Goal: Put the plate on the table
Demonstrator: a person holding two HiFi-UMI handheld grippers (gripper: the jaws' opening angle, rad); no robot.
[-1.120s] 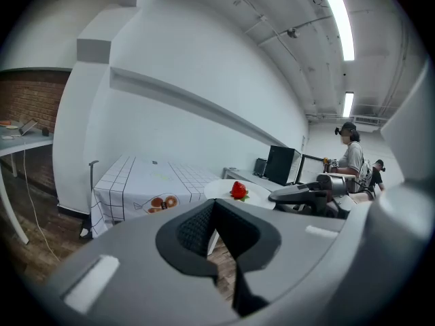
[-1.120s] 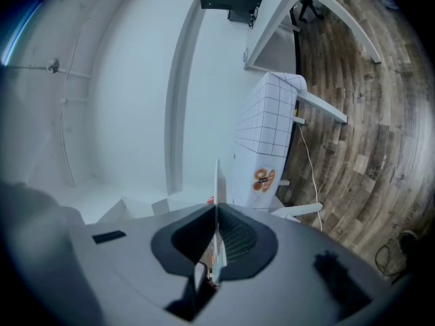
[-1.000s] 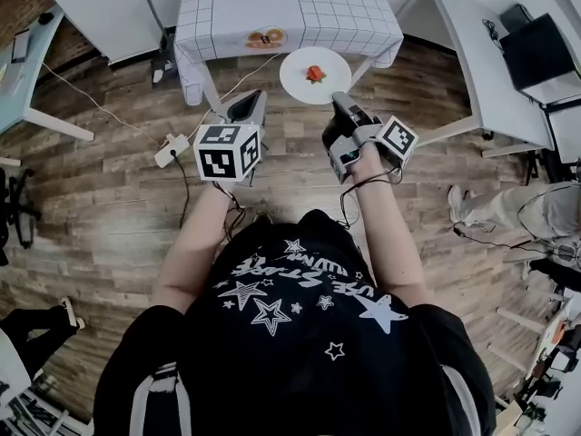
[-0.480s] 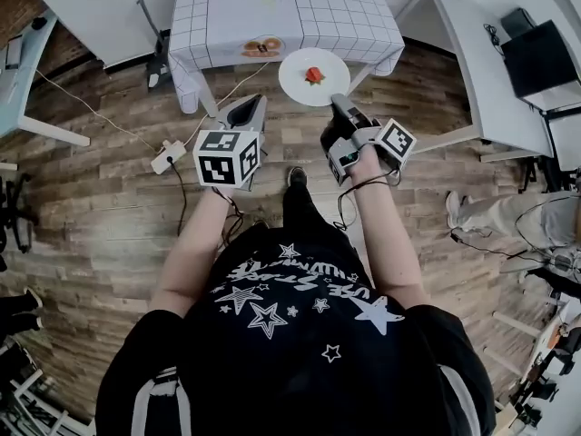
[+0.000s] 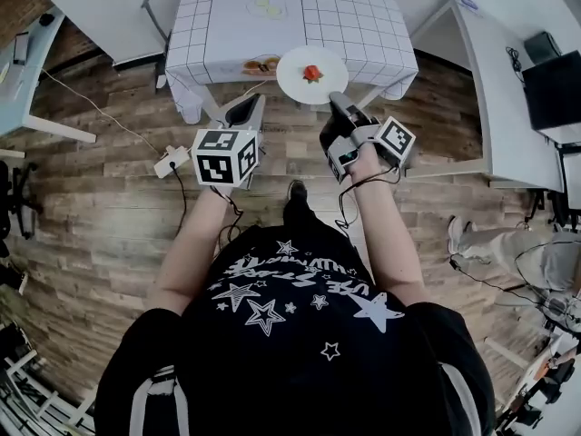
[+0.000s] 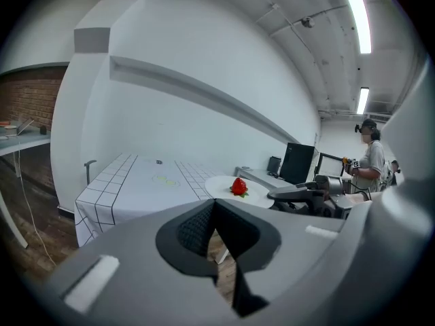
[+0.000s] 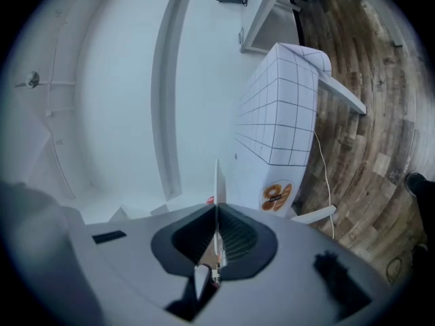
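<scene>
A white plate [image 5: 300,78] with a red strawberry [image 5: 312,73] on it hangs level over the near edge of the table [image 5: 227,16], which has a white grid cloth. My right gripper [image 5: 336,104] is shut on the plate's near rim. In the right gripper view the plate [image 7: 219,178] shows edge-on as a thin white line between the jaws of that gripper [image 7: 217,206]. My left gripper [image 5: 243,109] is to the plate's left, shut and empty. The left gripper view shows its jaws meeting [image 6: 215,202], with the plate [image 6: 221,185] and strawberry [image 6: 238,186] ahead to the right.
A pale ring mark [image 5: 268,7] lies on the tablecloth, and an orange sticker [image 5: 260,64] is on its front drape. A power strip [image 5: 171,160] and cables lie on the wooden floor. White desks stand left and right [image 5: 490,71]. A person [image 6: 370,161] stands far right.
Both grippers and the plate have moved forward toward the table. The plate, earlier over the floor in front of the table, now overlaps the table's near edge.
</scene>
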